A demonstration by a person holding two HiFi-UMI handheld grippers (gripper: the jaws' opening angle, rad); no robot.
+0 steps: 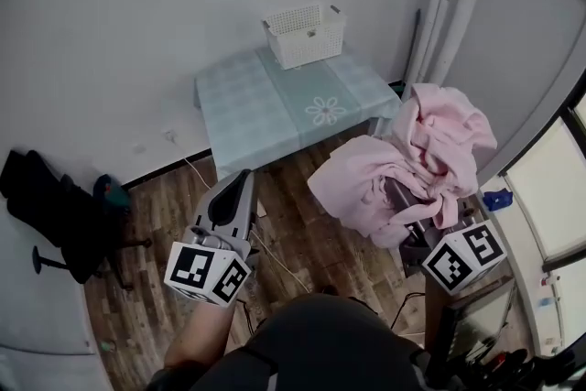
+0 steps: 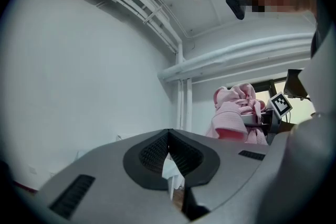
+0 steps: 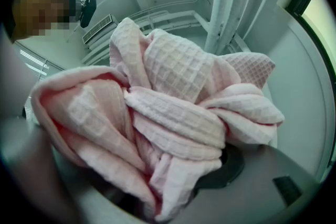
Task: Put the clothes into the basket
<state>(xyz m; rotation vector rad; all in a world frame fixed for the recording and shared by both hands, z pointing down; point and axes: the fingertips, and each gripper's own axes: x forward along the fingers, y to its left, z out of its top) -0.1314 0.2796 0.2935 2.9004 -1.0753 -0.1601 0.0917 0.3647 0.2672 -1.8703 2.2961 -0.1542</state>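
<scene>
Head view: basket on table; pink clothes seemingly in right tongs.

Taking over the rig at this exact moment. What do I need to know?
Left gripper: shut, nothing held.
Right gripper: shut on the bundled pink waffle-weave cloth, held in the air right of the table.
White plastic lattice basket: at the far edge of the pale green checked table, by the wall; no clothes visible in it.
Done: cloth picked up.
Left: carry it over and drop it into the basket.
</scene>
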